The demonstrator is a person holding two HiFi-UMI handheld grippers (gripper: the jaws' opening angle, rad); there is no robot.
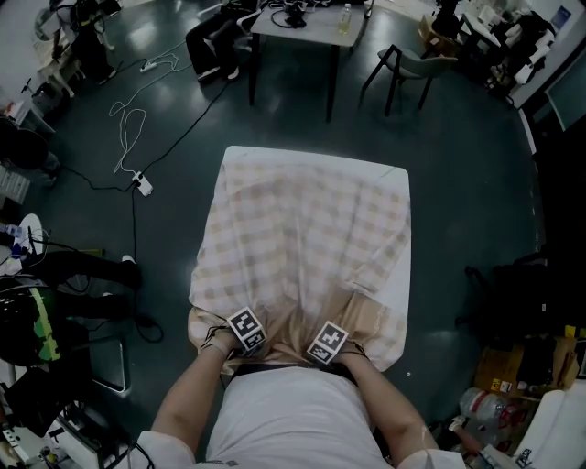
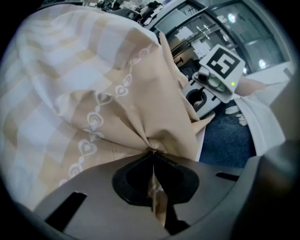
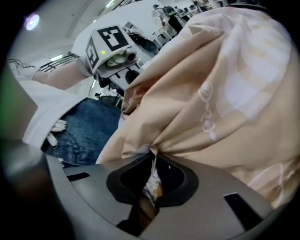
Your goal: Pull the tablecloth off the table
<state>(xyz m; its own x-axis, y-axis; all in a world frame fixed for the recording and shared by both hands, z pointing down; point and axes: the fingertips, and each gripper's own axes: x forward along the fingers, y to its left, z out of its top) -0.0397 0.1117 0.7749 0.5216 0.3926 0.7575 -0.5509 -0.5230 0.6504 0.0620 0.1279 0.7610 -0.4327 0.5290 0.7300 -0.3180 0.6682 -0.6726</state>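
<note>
A beige and white checked tablecloth [image 1: 307, 234] covers a white table [image 1: 399, 275] in front of me, pulled askew so the table's right edge shows bare. Its near hem, with a heart pattern, is bunched toward my body. My left gripper [image 1: 245, 332] is shut on that hem, and cloth folds [image 2: 154, 126] fan out from the closed jaws [image 2: 152, 152]. Close beside it, my right gripper [image 1: 327, 343] is shut on the hem too, with fabric [image 3: 201, 108] gathered into its jaws [image 3: 153, 151]. Each gripper's marker cube [image 2: 220, 65] [image 3: 108, 44] shows in the other's view.
Dark floor surrounds the table, with white cables and a power strip [image 1: 142, 183] to the far left. Another table [image 1: 307, 27] and a chair [image 1: 412, 69] stand beyond. Boxes and bags [image 1: 513, 366] crowd the right; equipment [image 1: 27, 330] sits at the left.
</note>
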